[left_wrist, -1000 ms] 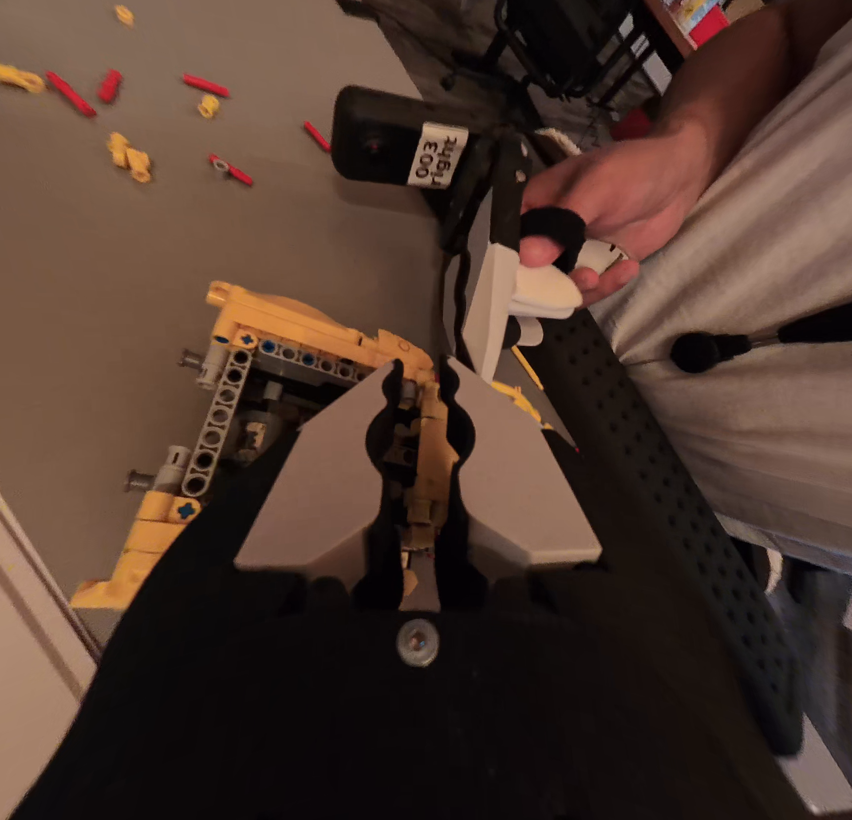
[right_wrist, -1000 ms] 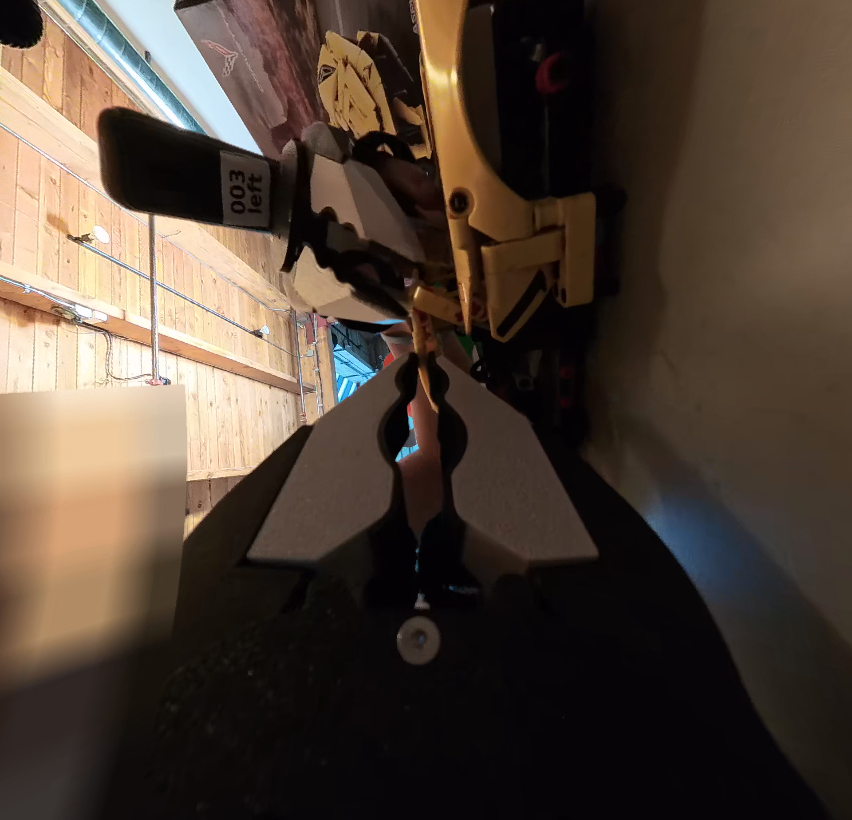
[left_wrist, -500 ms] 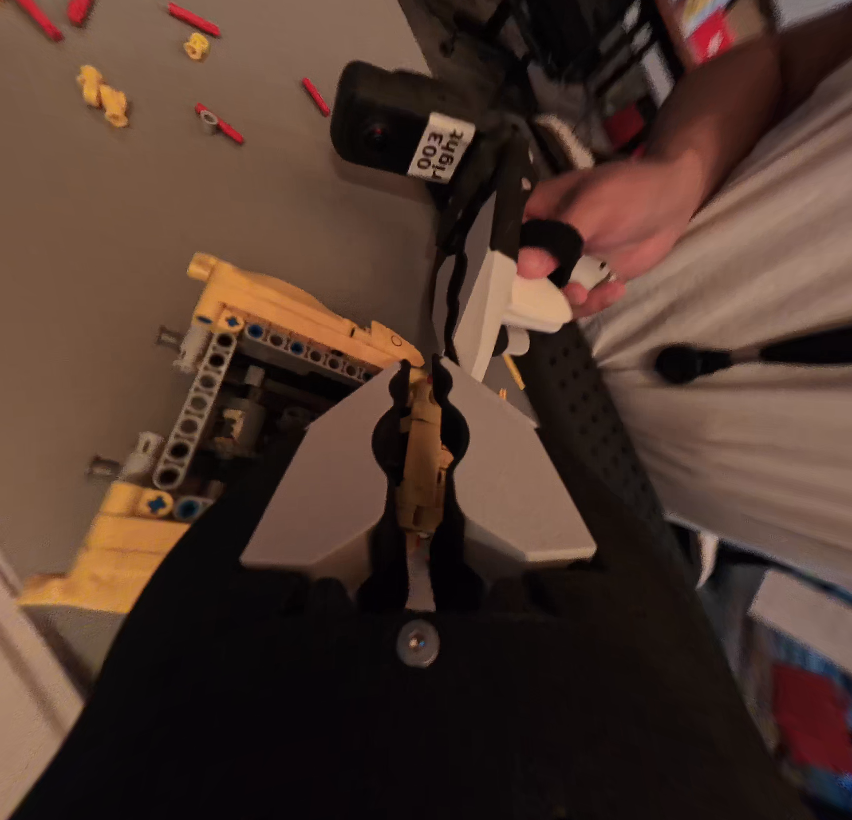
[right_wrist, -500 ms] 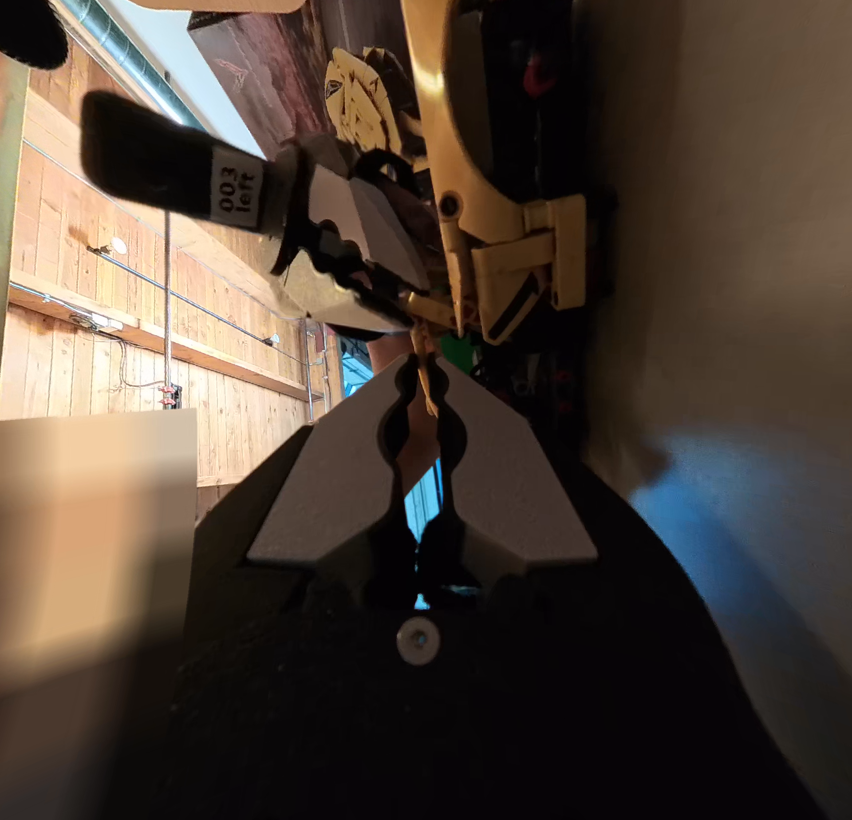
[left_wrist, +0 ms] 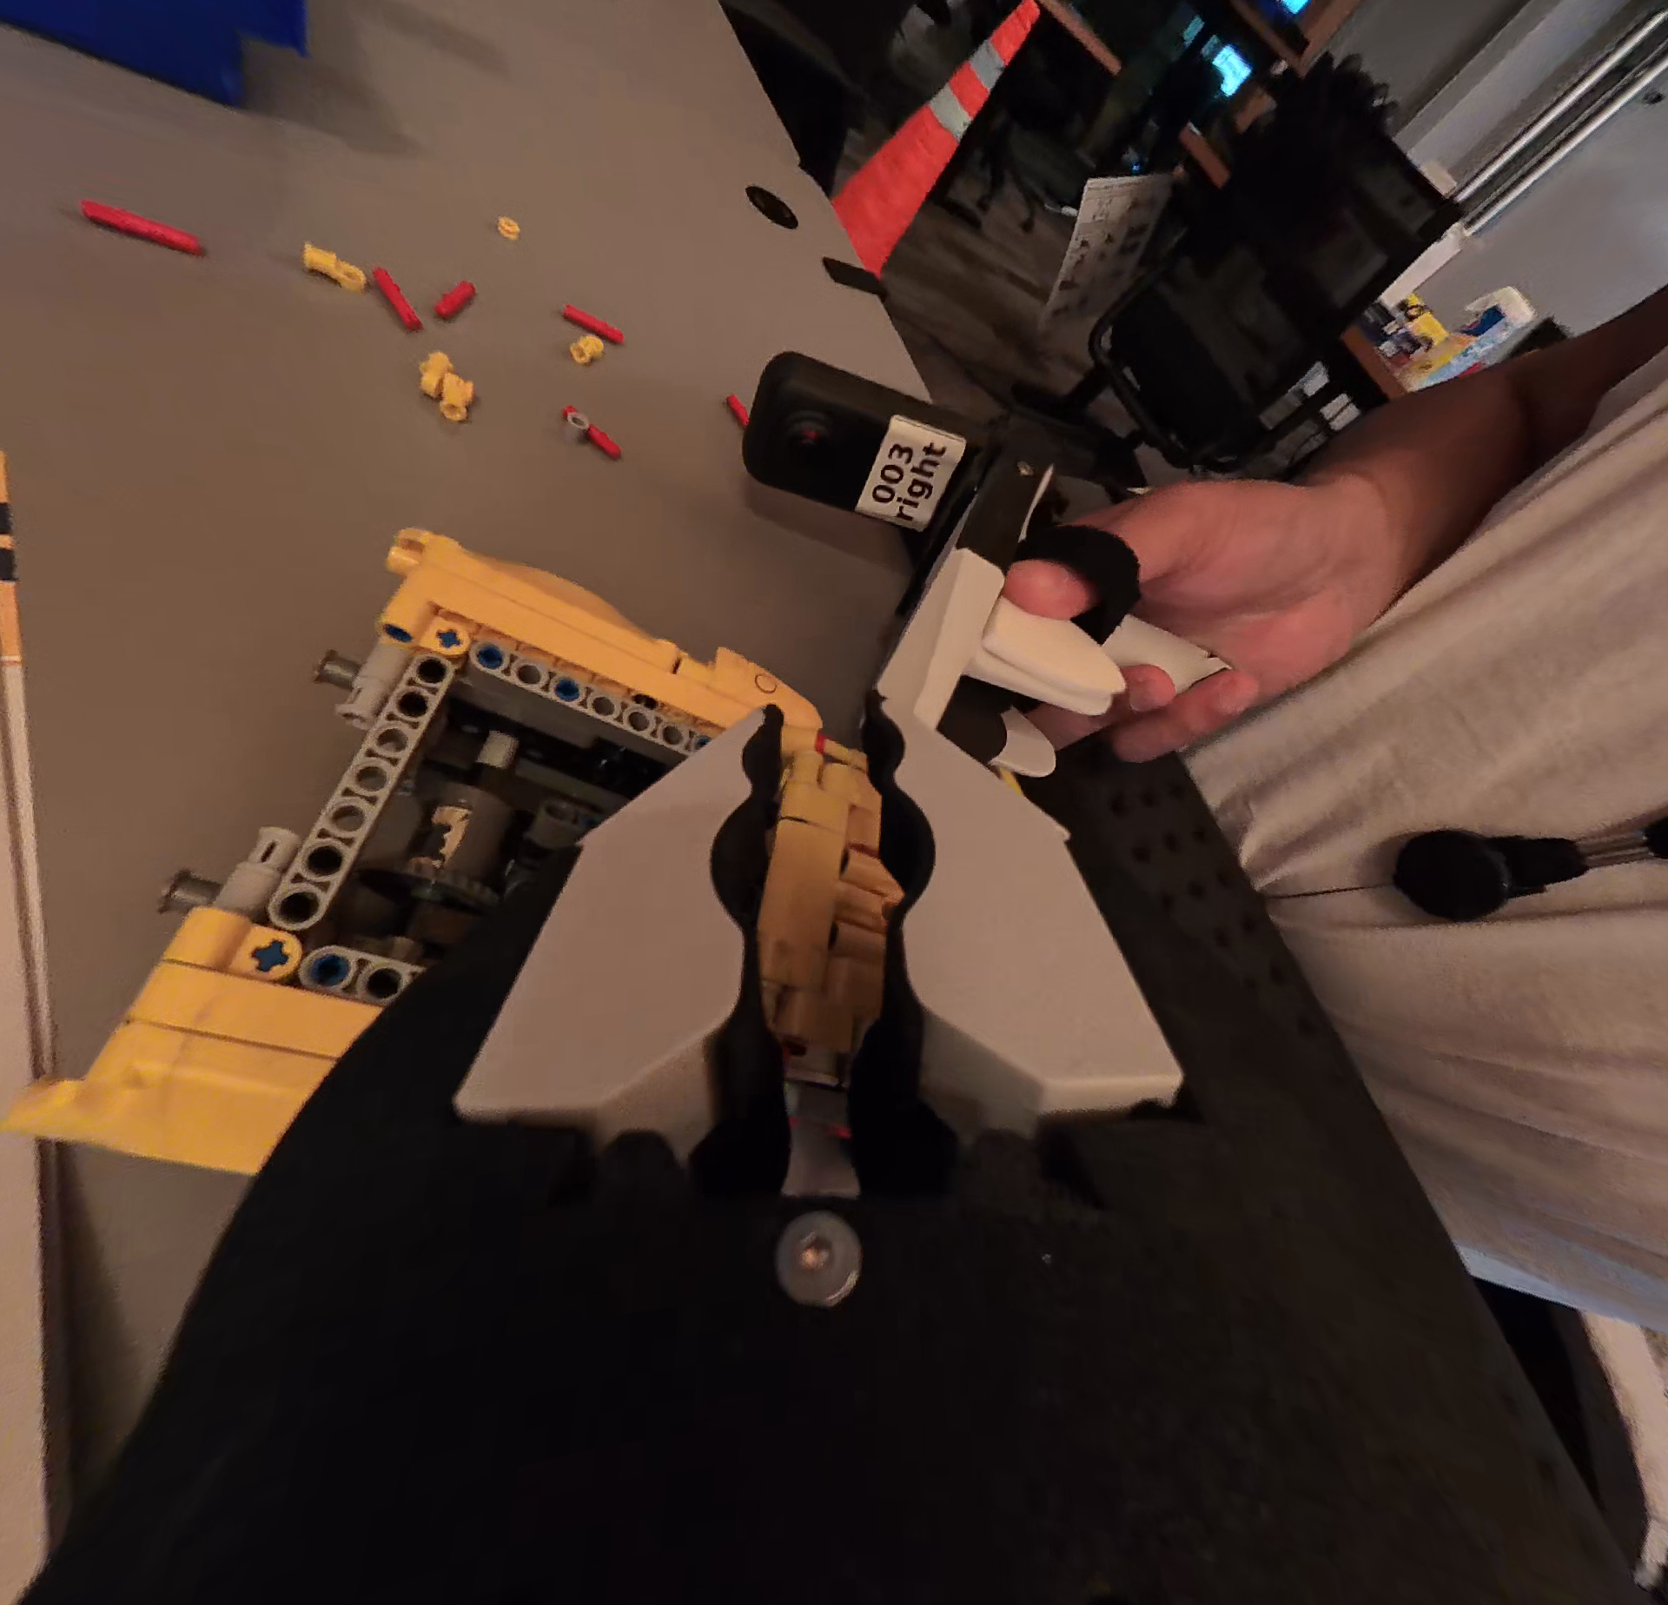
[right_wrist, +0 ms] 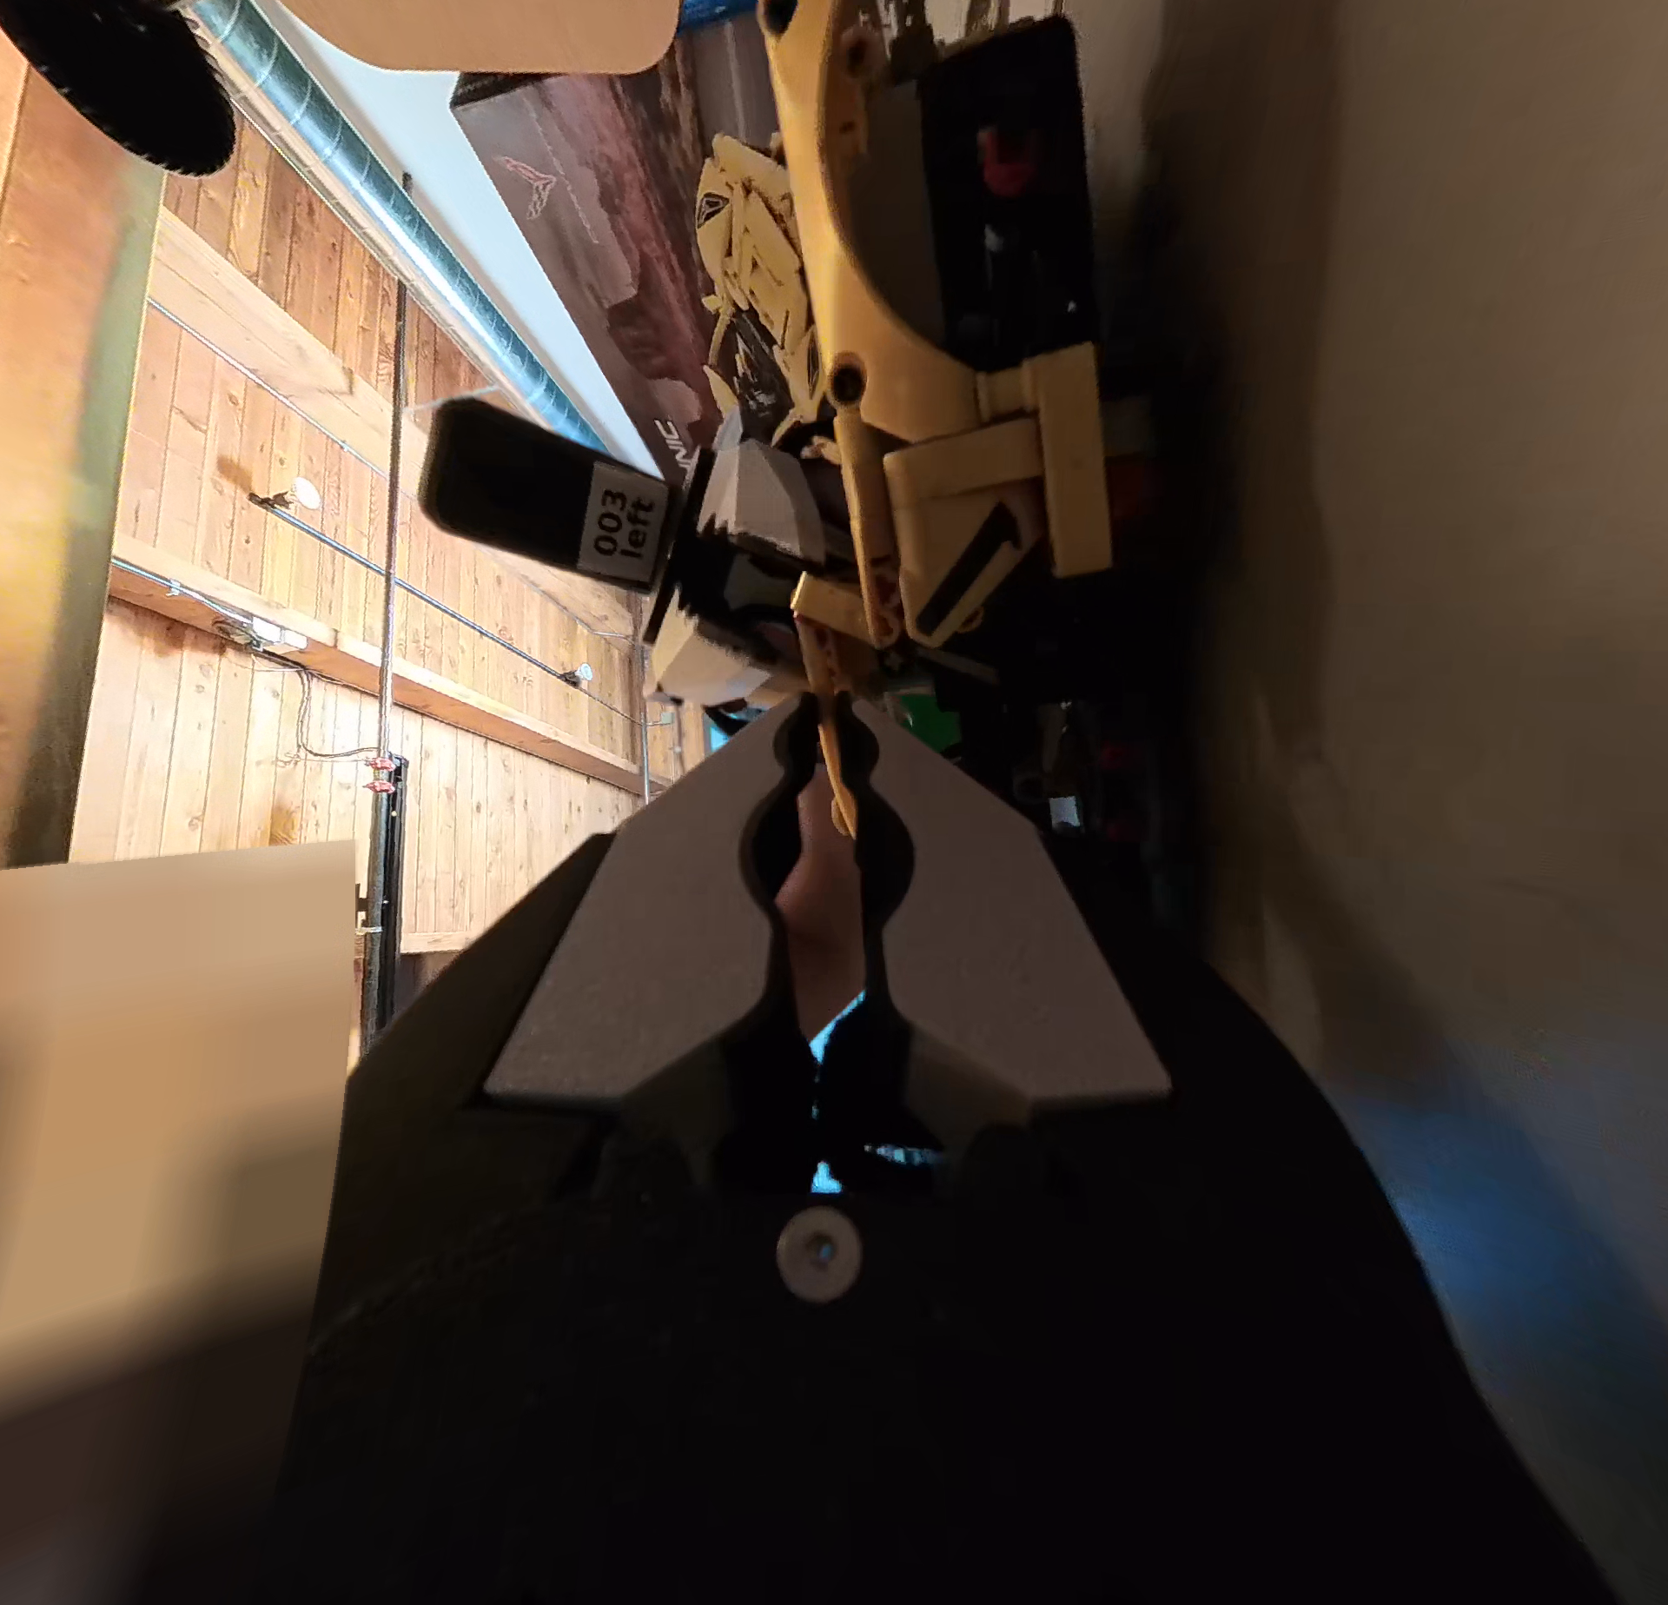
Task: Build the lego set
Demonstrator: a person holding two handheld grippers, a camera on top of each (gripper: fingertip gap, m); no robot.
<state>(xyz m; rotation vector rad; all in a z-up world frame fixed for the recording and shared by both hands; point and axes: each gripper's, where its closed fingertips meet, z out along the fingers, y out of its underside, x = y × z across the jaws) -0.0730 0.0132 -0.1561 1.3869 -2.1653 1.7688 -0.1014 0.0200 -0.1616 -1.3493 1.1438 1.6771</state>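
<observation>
The partly built yellow lego model [left_wrist: 505, 749] lies on the grey table [left_wrist: 226, 478], its grey holed beams and dark gears facing me. My left gripper [left_wrist: 823, 724] is shut on a yellow beam section [left_wrist: 826, 894] at the model's near edge. In the right wrist view the model [right_wrist: 957, 442] fills the upper middle. My right gripper [right_wrist: 826, 708] is shut on a thin yellow piece [right_wrist: 838, 776] that sticks out of the model's end. The left gripper [right_wrist: 754, 559] grips the model just beyond it. The right gripper also shows in the left wrist view [left_wrist: 948, 650], held by a hand [left_wrist: 1264, 587].
Loose red pins and small yellow connectors [left_wrist: 451, 334] lie scattered on the far table. A blue object [left_wrist: 135, 9] sits at the far corner. An orange cone [left_wrist: 930, 117] and a dark chair [left_wrist: 1264, 280] stand past the table's edge. The lego box [right_wrist: 587, 171] stands behind the model. The blue object [left_wrist: 135, 9] is about 30 centimeters from my left fingertips.
The left wrist view has swung and shows more of the far table. In the right wrist view the left gripper has shifted closer to the model. Both grips are unchanged.
</observation>
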